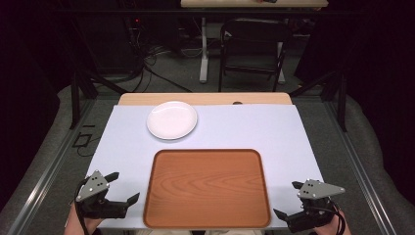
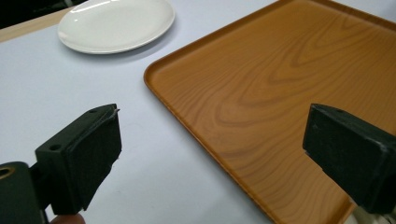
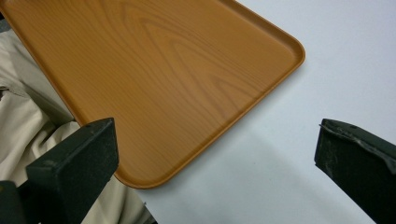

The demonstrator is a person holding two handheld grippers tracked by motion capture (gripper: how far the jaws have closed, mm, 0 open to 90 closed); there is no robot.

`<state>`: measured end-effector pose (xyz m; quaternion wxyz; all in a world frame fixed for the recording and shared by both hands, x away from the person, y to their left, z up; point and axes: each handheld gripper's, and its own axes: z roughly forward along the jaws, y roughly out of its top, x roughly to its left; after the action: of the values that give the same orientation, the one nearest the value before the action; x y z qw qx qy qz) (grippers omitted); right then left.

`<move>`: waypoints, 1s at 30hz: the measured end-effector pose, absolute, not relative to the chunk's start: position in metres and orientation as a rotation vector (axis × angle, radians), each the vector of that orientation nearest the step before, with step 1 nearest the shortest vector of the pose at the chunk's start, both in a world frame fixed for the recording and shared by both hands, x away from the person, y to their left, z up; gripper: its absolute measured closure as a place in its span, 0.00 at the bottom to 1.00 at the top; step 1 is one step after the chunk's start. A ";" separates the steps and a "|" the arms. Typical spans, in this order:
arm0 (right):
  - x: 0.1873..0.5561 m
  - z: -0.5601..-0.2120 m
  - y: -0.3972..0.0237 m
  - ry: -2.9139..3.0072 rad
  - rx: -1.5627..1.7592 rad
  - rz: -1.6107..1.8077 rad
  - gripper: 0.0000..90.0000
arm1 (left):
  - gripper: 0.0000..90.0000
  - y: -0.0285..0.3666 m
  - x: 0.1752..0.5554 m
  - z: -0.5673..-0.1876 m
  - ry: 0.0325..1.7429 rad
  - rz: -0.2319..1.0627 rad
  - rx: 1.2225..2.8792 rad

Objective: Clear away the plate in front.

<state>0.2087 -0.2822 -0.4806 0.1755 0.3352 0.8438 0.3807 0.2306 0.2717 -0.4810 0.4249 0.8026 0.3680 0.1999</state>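
Both grippers, left (image 1: 118,188) and right (image 1: 288,199), jaws apart, empty, flanking wooden tray (image 1: 207,187) near corners; not touching.

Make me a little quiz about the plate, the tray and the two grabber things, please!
1. True or false: the white plate sits on the wooden tray.
2. What is between the jaws of the left gripper? A) the plate B) nothing C) a cup
3. Which thing lies between the left gripper and the right gripper at the near edge of the table?

Key
1. False: the plate rests on the table, beyond the tray's far left corner, apart from it.
2. B: the jaws stand wide open with nothing between them.
3. The wooden tray.
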 end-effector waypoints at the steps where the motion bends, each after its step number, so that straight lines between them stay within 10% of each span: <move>1: 0.209 -0.481 -0.282 2.390 0.950 1.078 0.00 | 0.06 0.272 0.231 -0.481 0.920 0.500 2.007; 30: 0.209 -0.481 -0.282 2.399 0.944 1.072 0.00 | 0.03 0.243 0.256 -0.480 1.160 0.276 1.732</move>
<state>0.2091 -0.2817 -0.4809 0.1739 0.3330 0.8461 0.3781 0.2560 0.2432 -0.4805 0.4965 0.7150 0.4789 0.1139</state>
